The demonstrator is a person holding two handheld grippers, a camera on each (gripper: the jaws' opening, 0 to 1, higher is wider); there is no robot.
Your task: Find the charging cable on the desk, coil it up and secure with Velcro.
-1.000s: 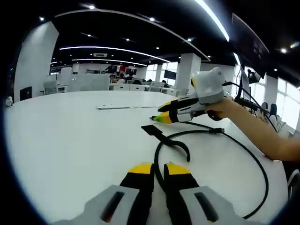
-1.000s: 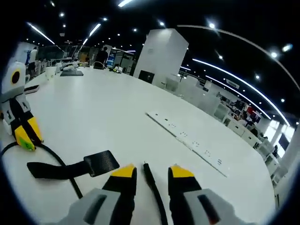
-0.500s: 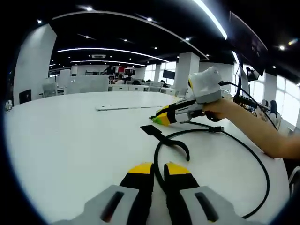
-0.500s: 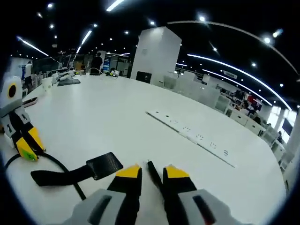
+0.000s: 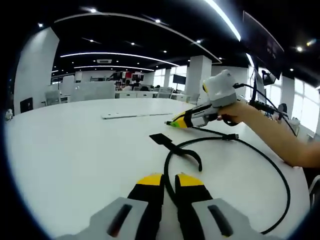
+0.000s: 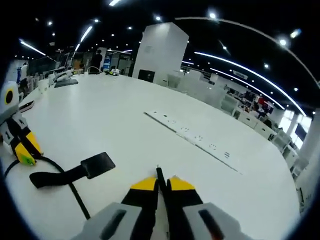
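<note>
The black charging cable [image 5: 205, 141] curves in a wide loop over the white table [image 5: 75, 145]. My left gripper [image 5: 169, 180] is shut on it near the bottom of the left gripper view, and the cable's black Velcro strap [image 5: 161, 139] lies flat just beyond. Further off, a hand holds my right gripper [image 5: 175, 122] low over the table. In the right gripper view, the right gripper [image 6: 162, 184] is shut on the cable's end [image 6: 159, 173], which pokes out between its yellow tips. The strap [image 6: 75, 172] lies to the left, and the left gripper [image 6: 26, 159] sits at the far left.
A long white power strip [image 6: 190, 136] lies on the table [image 6: 125, 120] ahead of the right gripper; the same power strip [image 5: 127, 114] lies far back in the left gripper view. A person's forearm [image 5: 280, 142] reaches in from the right. Desks, pillars and people stand far behind.
The right gripper's jaws have closed onto the cable end that lay between them. In the left gripper view the right gripper has shifted slightly right. The left gripper has kept its hold.
</note>
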